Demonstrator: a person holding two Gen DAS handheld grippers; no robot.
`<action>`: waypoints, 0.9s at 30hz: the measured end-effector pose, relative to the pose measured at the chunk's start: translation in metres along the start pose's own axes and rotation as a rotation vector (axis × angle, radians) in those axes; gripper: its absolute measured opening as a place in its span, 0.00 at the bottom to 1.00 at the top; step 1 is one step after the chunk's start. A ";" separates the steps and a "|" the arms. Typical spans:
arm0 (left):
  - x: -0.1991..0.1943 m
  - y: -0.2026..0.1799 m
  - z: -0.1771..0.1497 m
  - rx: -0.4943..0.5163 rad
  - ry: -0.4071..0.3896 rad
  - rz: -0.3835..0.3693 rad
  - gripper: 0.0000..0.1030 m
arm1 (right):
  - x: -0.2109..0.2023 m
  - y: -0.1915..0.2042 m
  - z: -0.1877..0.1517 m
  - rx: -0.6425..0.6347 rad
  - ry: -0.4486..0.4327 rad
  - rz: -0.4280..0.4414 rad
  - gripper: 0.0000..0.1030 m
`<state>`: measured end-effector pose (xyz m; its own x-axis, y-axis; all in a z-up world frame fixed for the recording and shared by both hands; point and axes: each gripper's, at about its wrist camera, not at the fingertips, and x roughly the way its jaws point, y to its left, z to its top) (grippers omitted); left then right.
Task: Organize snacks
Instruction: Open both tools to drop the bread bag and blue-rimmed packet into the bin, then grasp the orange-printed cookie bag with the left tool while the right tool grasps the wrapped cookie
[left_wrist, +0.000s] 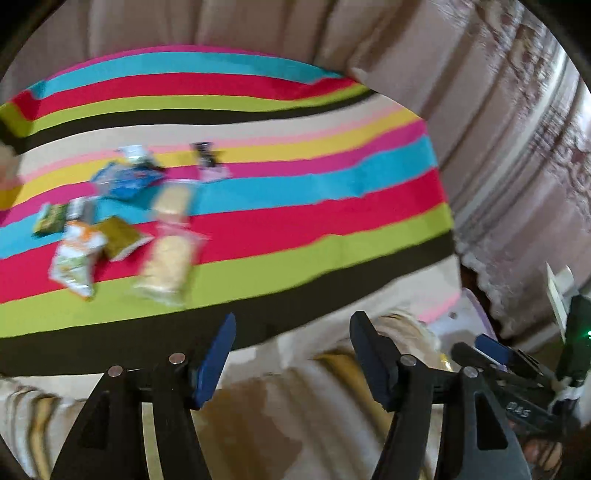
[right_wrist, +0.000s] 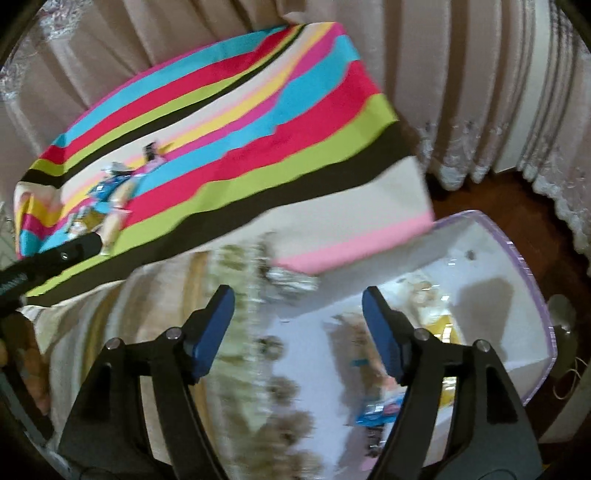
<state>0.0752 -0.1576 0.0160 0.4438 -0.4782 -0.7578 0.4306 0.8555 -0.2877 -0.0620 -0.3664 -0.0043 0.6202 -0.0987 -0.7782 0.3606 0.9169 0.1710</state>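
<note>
Left gripper (left_wrist: 291, 354): spread wide, nothing between the pads, hanging off the near edge of the striped cloth (left_wrist: 295, 206). Blurry pic, so it looks to be on the move, can't say which way.
Right gripper (right_wrist: 299, 325): also spread, empty, poised over the white bin (right_wrist: 491, 254) w/ the clear purple rim.
Bin contents: a blue packet (right_wrist: 376, 410) at about 5 o'clock from the right gripper, something yellow (right_wrist: 443, 332) at 3 o'clock behind the right finger. Other bits too smeared to name.
Snack pile (left_wrist: 122, 221): lies on the cloth, up at 10 o'clock from the left gripper, well apart from it.
Pile detail: two long pale cracker sleeves (left_wrist: 170, 251), a white-orange bag (left_wrist: 75, 258), an olive-gold pouch (left_wrist: 122, 236), a green pack (left_wrist: 50, 219), blue packets (left_wrist: 127, 177), plus a dark small item (left_wrist: 207, 158) off alone at 11 o'clock.
Progress: my read, early-to-mid. A few snacks binned, most of the pile left.
Left to do: reach up-left to the pile, grab one, carry it to the bin at 3 o'clock.
Closest pick: prob. the near cracker sleeve.
Watch out: crinkly wrappers, pinch may slip.
</note>
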 end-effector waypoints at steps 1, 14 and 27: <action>-0.003 0.008 0.000 -0.011 -0.005 0.008 0.63 | 0.001 0.008 0.001 -0.007 0.002 0.013 0.73; -0.019 0.120 0.002 -0.173 -0.061 0.143 0.63 | 0.023 0.081 0.008 -0.111 0.039 0.064 0.74; 0.013 0.153 0.039 -0.054 0.008 0.229 0.63 | 0.049 0.126 0.023 -0.157 0.063 0.065 0.74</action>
<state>0.1774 -0.0408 -0.0155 0.5184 -0.2691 -0.8117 0.2764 0.9510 -0.1388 0.0298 -0.2643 -0.0067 0.5919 -0.0170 -0.8059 0.2046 0.9702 0.1299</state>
